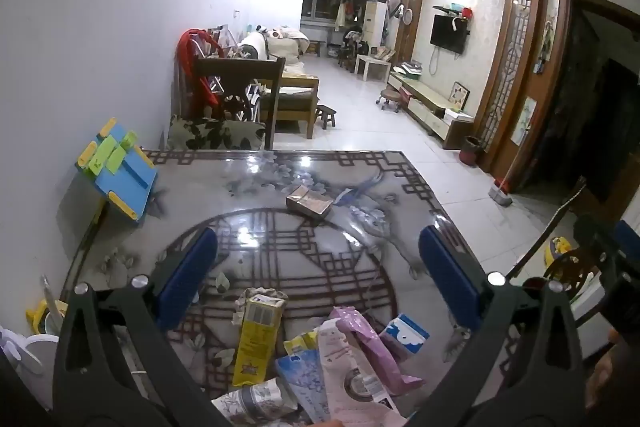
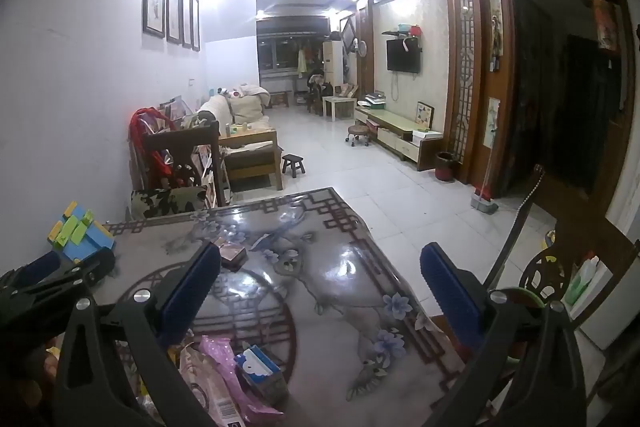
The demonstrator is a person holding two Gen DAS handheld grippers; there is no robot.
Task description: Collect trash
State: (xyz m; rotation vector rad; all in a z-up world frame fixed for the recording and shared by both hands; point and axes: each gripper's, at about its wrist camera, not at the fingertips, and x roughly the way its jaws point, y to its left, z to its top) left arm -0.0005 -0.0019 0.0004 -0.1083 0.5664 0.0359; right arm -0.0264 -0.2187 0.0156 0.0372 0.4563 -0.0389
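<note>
A heap of trash lies on the patterned table [image 1: 248,187] near its front edge: a yellow carton [image 1: 256,343], a pink wrapper [image 1: 372,347], a blue-and-white packet [image 1: 406,337], a pale pink sachet [image 1: 348,383] and crumpled paper [image 1: 256,401]. A small brown box [image 1: 309,206] lies alone farther back. My left gripper [image 1: 318,263] is open and empty, above and behind the heap. My right gripper [image 2: 320,279] is open and empty, to the right of the heap; the pink wrapper [image 2: 228,379] and blue-and-white packet [image 2: 258,373] lie at its lower left.
A blue and yellow folding stand [image 1: 116,175] sits at the table's left edge by the wall. A dark wooden chair [image 1: 240,95] stands behind the table. The table's right edge [image 2: 400,287] drops to white floor tiles, with another chair [image 2: 548,271] beside it.
</note>
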